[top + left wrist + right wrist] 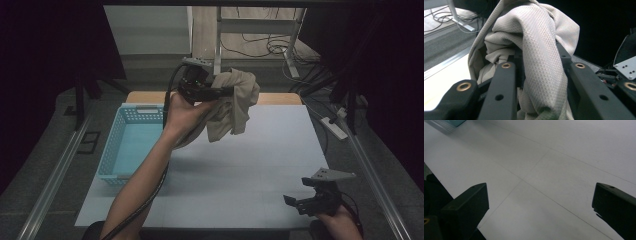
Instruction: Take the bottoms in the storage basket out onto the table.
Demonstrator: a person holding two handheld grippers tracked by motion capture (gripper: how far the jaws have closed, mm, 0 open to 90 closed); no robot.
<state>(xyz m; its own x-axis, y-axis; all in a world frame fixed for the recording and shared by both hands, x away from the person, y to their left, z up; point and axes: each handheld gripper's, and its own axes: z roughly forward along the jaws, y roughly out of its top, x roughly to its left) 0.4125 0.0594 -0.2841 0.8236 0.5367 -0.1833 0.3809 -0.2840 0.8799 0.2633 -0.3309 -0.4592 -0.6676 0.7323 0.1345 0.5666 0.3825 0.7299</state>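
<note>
Beige cloth (234, 102), a knitted-looking garment bunched into folds, hangs in the upper middle of the high view, lifted clear of the white table (250, 170). We see the left gripper (220, 91) clamped on it, held up by the left hand (182, 112) whose bare forearm rises from the bottom left. In the left gripper view the cloth (534, 50) fills the centre, pinched between the two black jaws and draping down past them. A light blue perforated basket (131, 142) sits at the left edge of the table, just left of that forearm; we think it holds nothing, though the arm hides part of it. At the lower right the right gripper (302, 192) rests low near the table's front edge, its jaws spread apart over bare table (544, 170).
</note>
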